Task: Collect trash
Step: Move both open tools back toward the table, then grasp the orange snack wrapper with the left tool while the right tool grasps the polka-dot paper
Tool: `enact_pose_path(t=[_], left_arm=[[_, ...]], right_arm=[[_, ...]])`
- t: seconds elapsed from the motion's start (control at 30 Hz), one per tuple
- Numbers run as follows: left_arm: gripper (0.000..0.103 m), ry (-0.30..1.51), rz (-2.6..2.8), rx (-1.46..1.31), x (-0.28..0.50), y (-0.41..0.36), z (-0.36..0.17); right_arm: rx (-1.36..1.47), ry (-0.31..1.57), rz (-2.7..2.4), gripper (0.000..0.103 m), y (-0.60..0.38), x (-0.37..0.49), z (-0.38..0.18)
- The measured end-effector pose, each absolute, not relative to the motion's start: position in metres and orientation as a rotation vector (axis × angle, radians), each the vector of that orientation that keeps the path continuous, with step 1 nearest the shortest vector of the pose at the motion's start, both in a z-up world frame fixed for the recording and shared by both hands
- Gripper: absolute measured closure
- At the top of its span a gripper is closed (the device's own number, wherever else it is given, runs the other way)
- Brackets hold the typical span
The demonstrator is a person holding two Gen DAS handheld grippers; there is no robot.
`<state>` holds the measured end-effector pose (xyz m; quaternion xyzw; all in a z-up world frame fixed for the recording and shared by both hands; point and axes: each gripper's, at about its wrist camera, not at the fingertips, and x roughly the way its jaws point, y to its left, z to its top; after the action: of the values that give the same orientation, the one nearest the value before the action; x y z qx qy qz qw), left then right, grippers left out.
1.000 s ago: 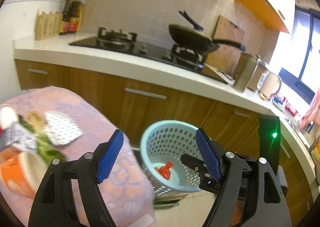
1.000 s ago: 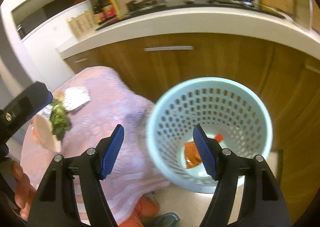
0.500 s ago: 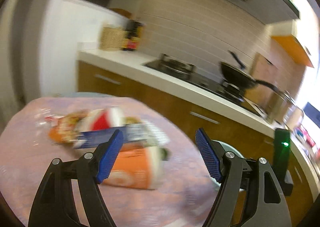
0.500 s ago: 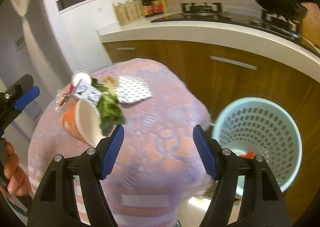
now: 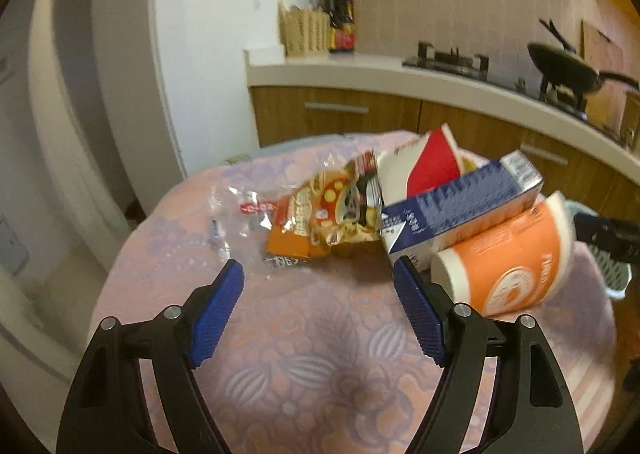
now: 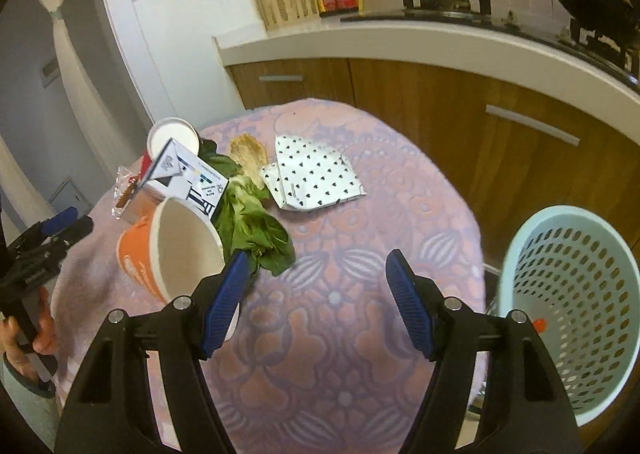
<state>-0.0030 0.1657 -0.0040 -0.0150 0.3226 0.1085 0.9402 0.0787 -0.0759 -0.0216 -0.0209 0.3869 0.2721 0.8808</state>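
Trash lies on a round table with a pink cloth (image 5: 320,342): an orange paper cup (image 5: 504,258) on its side, a blue carton (image 5: 460,206), a red-and-white cup (image 5: 428,166), an orange snack wrapper (image 5: 328,214) and clear plastic (image 5: 236,214). My left gripper (image 5: 320,294) is open and empty, just short of the wrapper. The right wrist view shows the orange cup (image 6: 176,246), green leaves (image 6: 252,230), a dotted white packet (image 6: 316,178) and the light blue basket (image 6: 576,310) at right. My right gripper (image 6: 316,286) is open and empty over the cloth (image 6: 360,238).
Wooden kitchen cabinets (image 6: 460,110) with a white counter stand behind the table. A stove and pan (image 5: 564,66) sit on the counter. The basket holds a red-orange scrap (image 6: 540,323). The left gripper (image 6: 44,238) shows at the left edge of the right wrist view.
Both grippers swung left from the basket to the table. The left now faces the trash pile up close; the right moved from over the basket to over the cloth. Both stayed open.
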Motion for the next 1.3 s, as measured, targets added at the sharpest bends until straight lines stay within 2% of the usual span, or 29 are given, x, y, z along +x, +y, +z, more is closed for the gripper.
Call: enact_pose_path(t=[0.13, 0.23, 0.33, 0.4, 0.43, 0.53, 0.67, 0.93, 1.1, 1.17, 1.3], left_arm=[[0.041, 0.720, 0.211, -0.016, 0.019, 0.171, -0.022], [0.046, 0.751, 0.204, -0.035, 0.036, 0.177, -0.032], [0.061, 0.761, 0.175, -0.090, 0.044, 0.182, -0.035], [0.061, 0.743, 0.161, -0.124, 0.046, 0.184, -0.033], [0.064, 0.742, 0.161, -0.129, 0.048, 0.185, -0.033], [0.088, 0.762, 0.129, -0.144, 0.055, 0.183, -0.036], [0.098, 0.760, 0.112, -0.137, 0.059, 0.179, -0.038], [0.100, 0.613, 0.073, -0.305, 0.030, 0.203, -0.029], [0.100, 0.591, 0.068, -0.308, 0.026, 0.201, -0.027], [0.100, 0.587, 0.069, -0.299, 0.026, 0.199, -0.027], [0.100, 0.584, 0.071, -0.297, 0.023, 0.200, -0.027]], right_arm=[[-0.046, 0.813, 0.563, 0.035, -0.073, 0.084, -0.024], [-0.048, 0.812, 0.552, 0.035, -0.072, 0.089, -0.023], [-0.045, 0.813, 0.542, 0.035, -0.074, 0.094, -0.022], [-0.042, 0.813, 0.539, 0.035, -0.075, 0.097, -0.022], [-0.043, 0.810, 0.540, 0.035, -0.074, 0.099, -0.021], [-0.063, 0.786, 0.531, 0.035, -0.072, 0.108, -0.015], [-0.084, 0.778, 0.522, 0.035, -0.065, 0.130, -0.012], [-0.113, 0.824, 0.627, 0.035, -0.035, 0.162, -0.020], [-0.139, 0.855, 0.607, 0.035, -0.019, 0.180, -0.031], [-0.152, 0.906, 0.594, 0.029, -0.014, 0.189, -0.039], [-0.169, 0.927, 0.585, 0.031, -0.011, 0.191, -0.042]])
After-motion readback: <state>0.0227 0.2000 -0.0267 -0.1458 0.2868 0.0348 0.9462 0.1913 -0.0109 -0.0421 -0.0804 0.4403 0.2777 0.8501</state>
